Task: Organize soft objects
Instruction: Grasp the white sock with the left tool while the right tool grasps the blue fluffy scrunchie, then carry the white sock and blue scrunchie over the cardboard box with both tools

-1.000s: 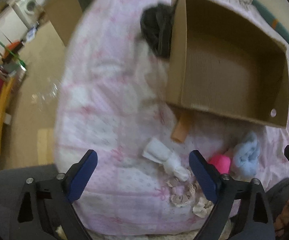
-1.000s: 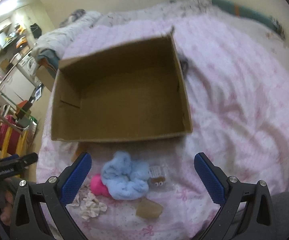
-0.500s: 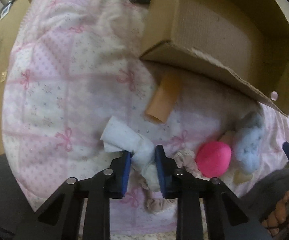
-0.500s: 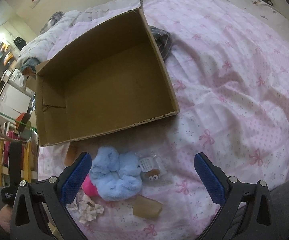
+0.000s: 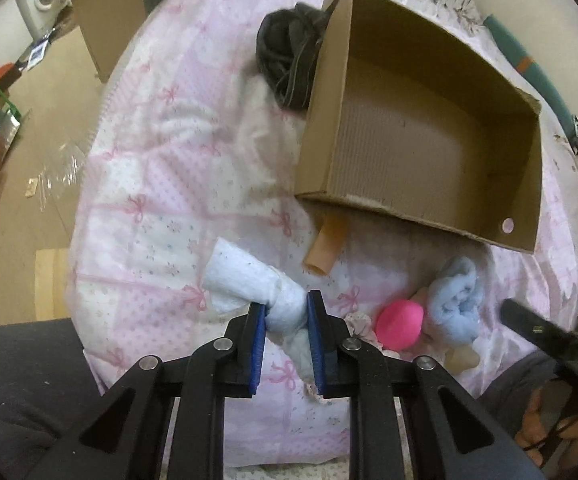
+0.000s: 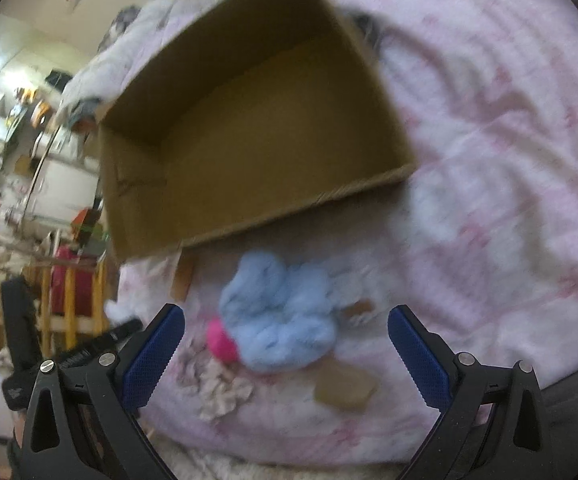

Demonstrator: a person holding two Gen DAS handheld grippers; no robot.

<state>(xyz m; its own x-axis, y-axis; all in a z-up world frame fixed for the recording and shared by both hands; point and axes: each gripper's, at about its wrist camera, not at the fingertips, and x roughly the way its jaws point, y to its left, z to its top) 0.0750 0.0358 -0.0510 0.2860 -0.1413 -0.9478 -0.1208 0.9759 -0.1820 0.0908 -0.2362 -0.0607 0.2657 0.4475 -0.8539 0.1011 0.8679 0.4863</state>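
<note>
My left gripper point(image 5: 287, 316) is shut on a knotted white cloth point(image 5: 245, 280), held just above the pink bedspread point(image 5: 161, 184). An open cardboard box point(image 5: 421, 136) lies beyond it, empty inside. A pink ball point(image 5: 401, 328), a fluffy light-blue scrunchie point(image 5: 457, 296) and a tan tube point(image 5: 325, 244) lie in front of the box. My right gripper point(image 6: 287, 340) is open and empty, hovering over the blue scrunchie point(image 6: 281, 320), with the pink ball point(image 6: 221, 344) at its left and the box point(image 6: 249, 128) beyond.
A dark garment point(image 5: 289, 60) lies against the box's far left side. A cream lace scrunchie point(image 6: 221, 392) and a tan pad point(image 6: 345, 388) lie near the bed's front edge. The floor with cardboard and clutter point(image 5: 29, 80) is left of the bed.
My left gripper closed on the white cloth and has lifted it slightly. My right gripper moved closer over the blue scrunchie and stays open.
</note>
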